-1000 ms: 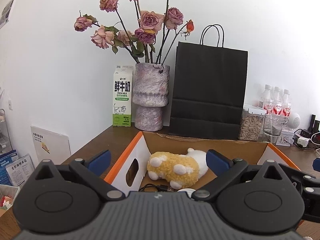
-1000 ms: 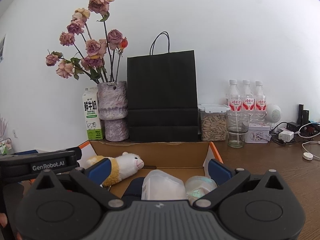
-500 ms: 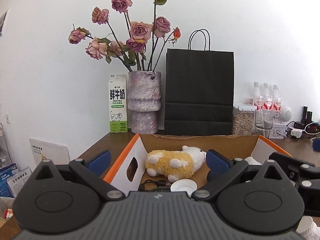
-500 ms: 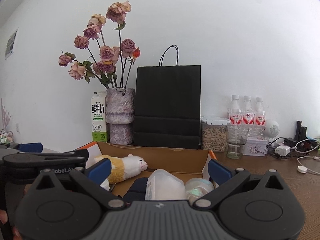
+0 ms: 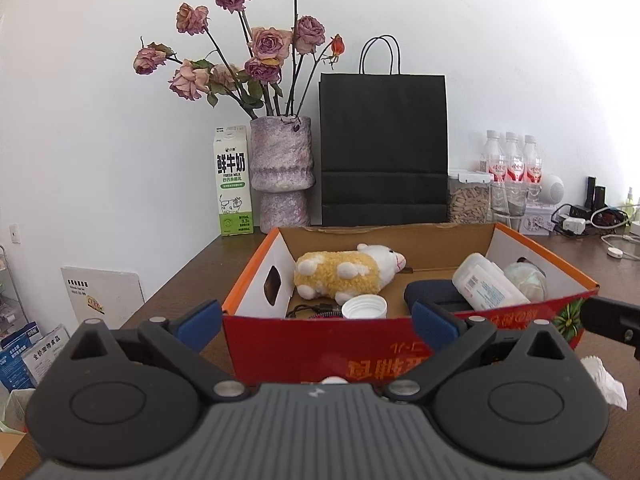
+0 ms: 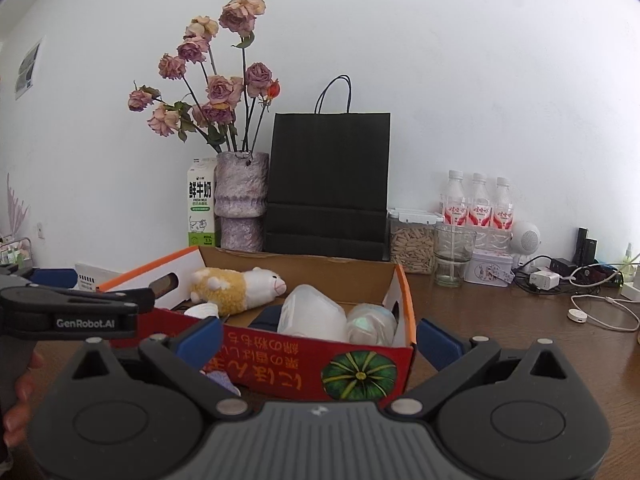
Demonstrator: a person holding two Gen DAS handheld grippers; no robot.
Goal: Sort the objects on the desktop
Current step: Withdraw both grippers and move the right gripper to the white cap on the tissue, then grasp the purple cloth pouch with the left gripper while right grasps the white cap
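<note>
Clutter sits gathered in the cardboard box (image 5: 320,344) at the middle of the desk (image 6: 520,344), so the sorting looks close to done.

Going left to right inside the box in the left wrist view: a plush sheep (image 5: 344,274) lies on its side at about 10 o'clock, a white cap (image 5: 365,307) and a dark cable (image 5: 310,310) rest just in front of it near the front wall, a dark blue pouch (image 5: 430,294) lies at the centre, and a white bottle (image 5: 486,284) leans against a clear rounded item (image 5: 526,278) at about 2 o'clock. Outside the box, at 4 o'clock from it, a crumpled tissue (image 5: 604,376) lies on the desk, and a small pale purple object (image 6: 222,380) lies against the box's front wall in the right wrist view; what it is I cannot tell.

Risks from here, as I judge them: the tissue is light and limp, so a shallow pinch could slide off it or push it along the desk. Both tools hang near the front wall, so a forward reach could knock the box backward toward the vase (image 5: 280,176) and milk carton (image 5: 234,184).

The left tongs (image 5: 316,316) are spread wide and empty, level, facing the front wall at 12 o'clock. The right tongs (image 6: 320,336) are likewise wide and empty, level, aimed at the box's right front corner. A hand (image 6: 18,392) grips the left tool's handle at the 9 o'clock edge of the right view.
</note>
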